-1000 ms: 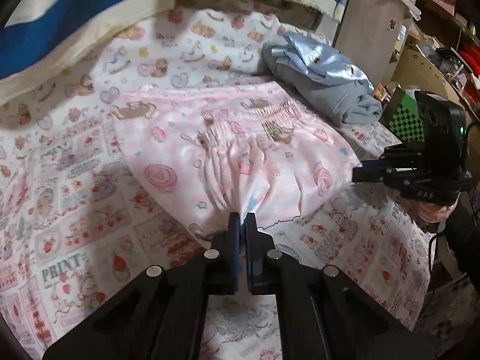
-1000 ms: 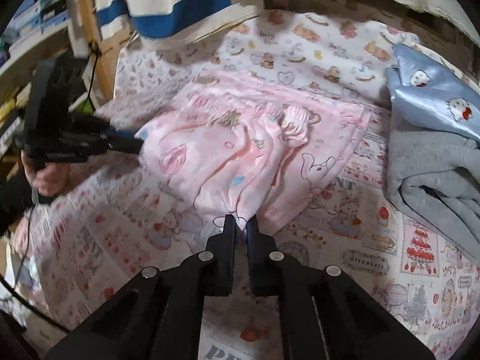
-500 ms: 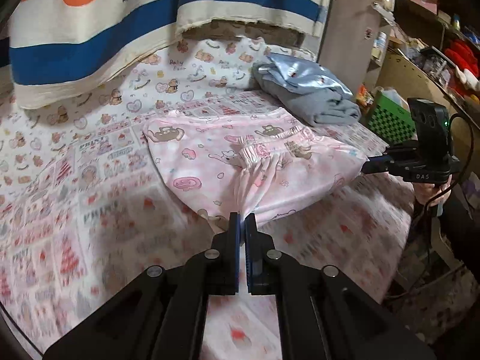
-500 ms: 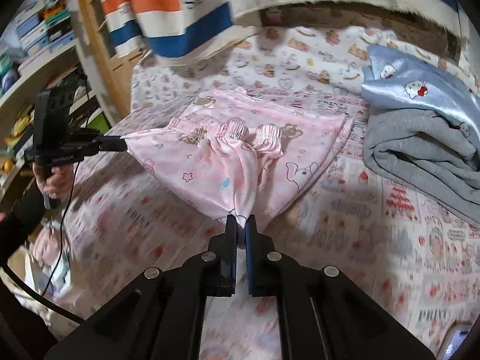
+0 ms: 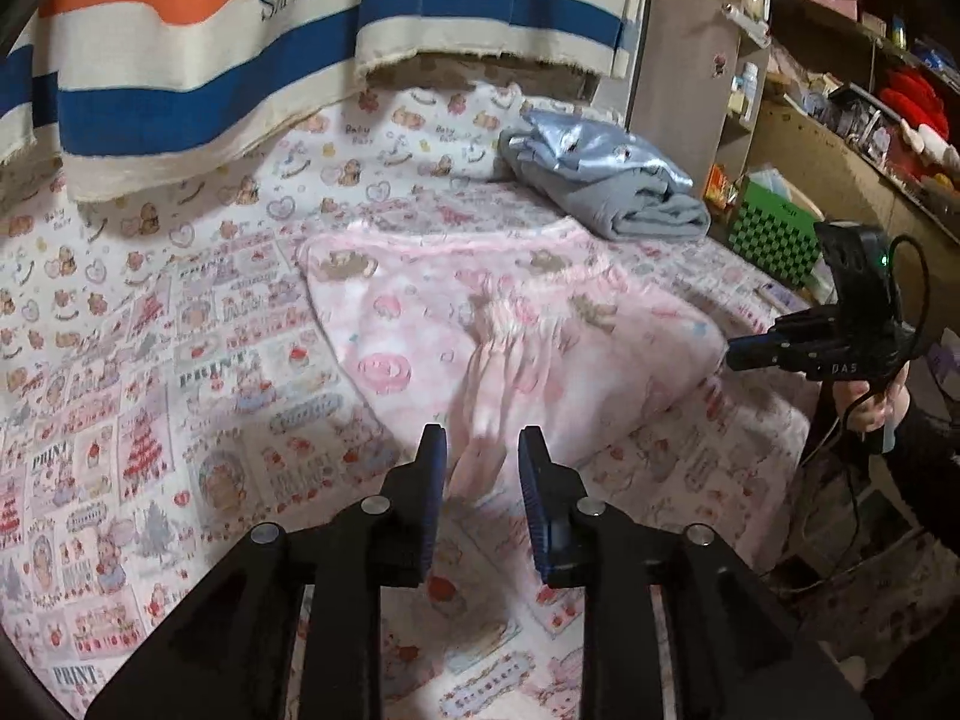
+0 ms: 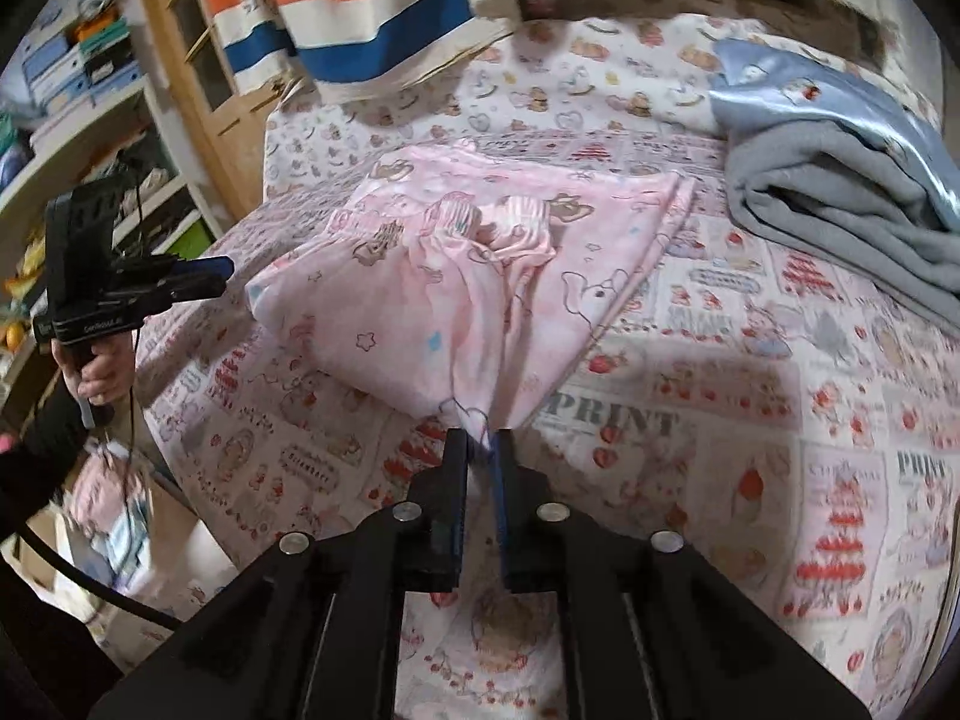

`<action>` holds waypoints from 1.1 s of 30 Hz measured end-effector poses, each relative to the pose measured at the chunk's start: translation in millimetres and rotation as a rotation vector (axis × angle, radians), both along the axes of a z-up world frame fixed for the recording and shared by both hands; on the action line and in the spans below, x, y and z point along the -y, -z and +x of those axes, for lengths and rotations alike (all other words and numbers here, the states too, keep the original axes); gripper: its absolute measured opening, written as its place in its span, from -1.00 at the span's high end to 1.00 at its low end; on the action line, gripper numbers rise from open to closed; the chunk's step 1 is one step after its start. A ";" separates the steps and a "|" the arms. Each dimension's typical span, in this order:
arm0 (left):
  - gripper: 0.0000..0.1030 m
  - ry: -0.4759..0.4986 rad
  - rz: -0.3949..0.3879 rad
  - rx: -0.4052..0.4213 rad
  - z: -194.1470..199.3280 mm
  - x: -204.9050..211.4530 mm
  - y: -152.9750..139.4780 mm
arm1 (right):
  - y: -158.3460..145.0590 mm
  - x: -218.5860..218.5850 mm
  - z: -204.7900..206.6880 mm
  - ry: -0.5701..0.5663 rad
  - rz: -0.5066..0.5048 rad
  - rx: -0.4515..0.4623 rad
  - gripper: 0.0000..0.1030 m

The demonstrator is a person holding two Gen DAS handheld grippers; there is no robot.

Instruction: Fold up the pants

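2 grippers low at near hem | left gripper (image 5: 477,450) jaws just opened, pink pants (image 5: 510,330) hem loose between | right gripper (image 6: 480,450) pinching its corner | pants stretch away across bedsheet (image 5: 180,360), waistband far

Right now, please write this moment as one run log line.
left gripper: jaws just opening, off cloth | right gripper: pinching hem of pink printed cotton pants | pants: folded on patterned bedsheet
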State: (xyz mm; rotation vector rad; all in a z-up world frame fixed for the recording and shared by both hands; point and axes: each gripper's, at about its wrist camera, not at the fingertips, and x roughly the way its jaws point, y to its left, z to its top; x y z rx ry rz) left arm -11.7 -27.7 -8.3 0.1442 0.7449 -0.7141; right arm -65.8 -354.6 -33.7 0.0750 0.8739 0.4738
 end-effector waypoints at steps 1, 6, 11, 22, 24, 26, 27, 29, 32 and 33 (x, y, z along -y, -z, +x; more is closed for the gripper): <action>0.48 0.003 -0.005 0.002 1.1 2.5 -2.1 | -3.5 0.0 -0.6 0.001 -0.011 0.016 0.81; 0.36 0.002 0.032 0.002 21.4 34.7 -0.6 | -25.6 -9.6 16.7 0.011 0.000 0.068 0.81; 0.34 0.006 0.103 -0.081 54.0 66.8 20.7 | -30.9 -33.1 50.4 0.006 0.007 0.077 0.81; 0.92 0.043 0.046 -0.031 73.2 82.5 9.0 | -2.8 -50.5 92.6 0.016 -0.021 0.033 0.81; 0.91 0.036 0.051 -0.007 77.2 85.3 3.6 | -8.3 -46.6 94.6 0.040 -0.012 0.055 0.81; 0.90 0.031 0.078 0.002 84.6 88.7 5.8 | -12.5 -44.7 97.1 0.037 -0.001 0.063 0.81; 0.89 0.025 0.092 -0.012 90.1 90.2 10.2 | -12.7 -44.5 98.6 0.037 -0.003 0.063 0.81; 0.82 0.017 0.118 -0.054 99.3 91.7 23.0 | -9.7 -46.2 100.9 0.034 -0.014 0.053 0.81; 0.61 0.003 0.136 -0.066 102.6 88.9 37.2 | 0.7 -50.8 103.6 0.025 -0.053 0.023 0.81; 0.58 -0.003 0.134 -0.057 100.1 86.8 37.1 | 3.3 -50.7 103.3 0.026 -0.060 0.018 0.81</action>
